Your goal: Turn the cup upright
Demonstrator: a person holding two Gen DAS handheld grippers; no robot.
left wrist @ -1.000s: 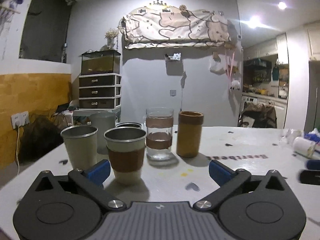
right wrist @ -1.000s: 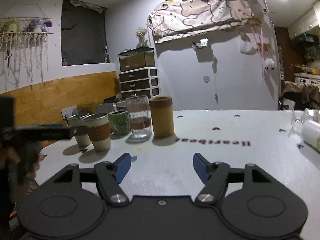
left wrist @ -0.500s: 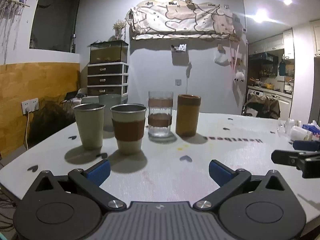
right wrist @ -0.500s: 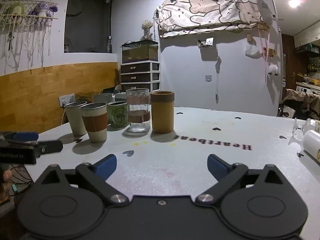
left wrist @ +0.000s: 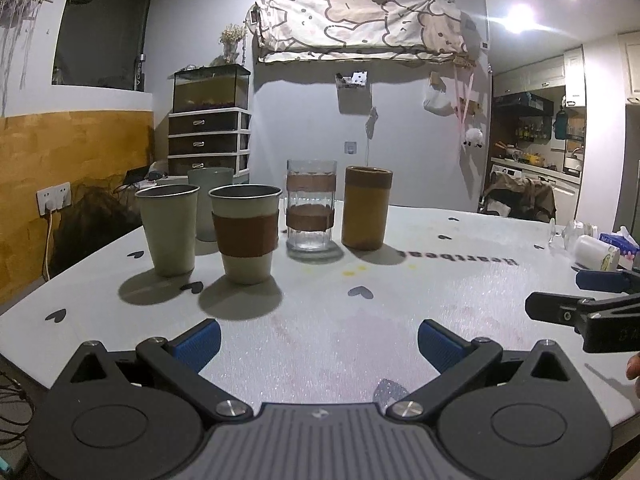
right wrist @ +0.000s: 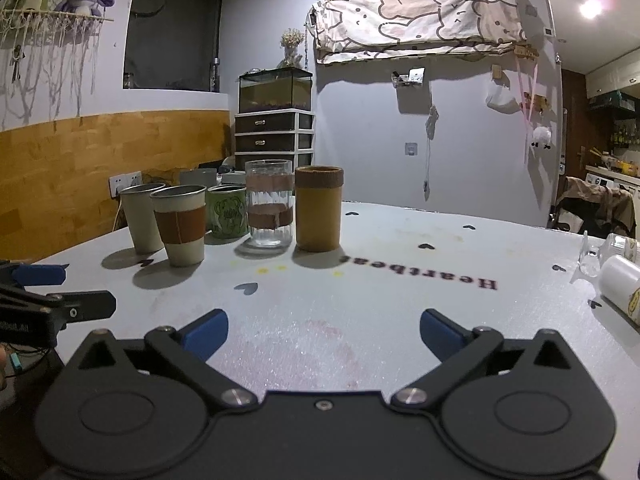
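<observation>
We see both claws spread wide and empty, low over the near edge of the white bench (left wrist: 400, 280). Left claw (left wrist: 319, 342) has its blue pads apart with nothing between; right claw (right wrist: 323, 332) likewise released. Each claw shows at the side of the other's view.

Cups stand in a cluster at the far left of the bench, all mouth up as far as we can tell: plain metal tumbler (left wrist: 168, 230), sleeved tumbler (left wrist: 245, 233) just beside it, glass with brown bands (left wrist: 310, 205), tall tan cup (left wrist: 367, 207) next to the glass, grey cup (left wrist: 208, 204) behind the tumblers, green mug (right wrist: 227, 211) seen in the right view only. All well apart from both claws.

A white bottle (right wrist: 620, 286) lies on its side at the bench's right edge, with a clear glass item (right wrist: 592, 256) beside it; we cannot tell what that is.
</observation>
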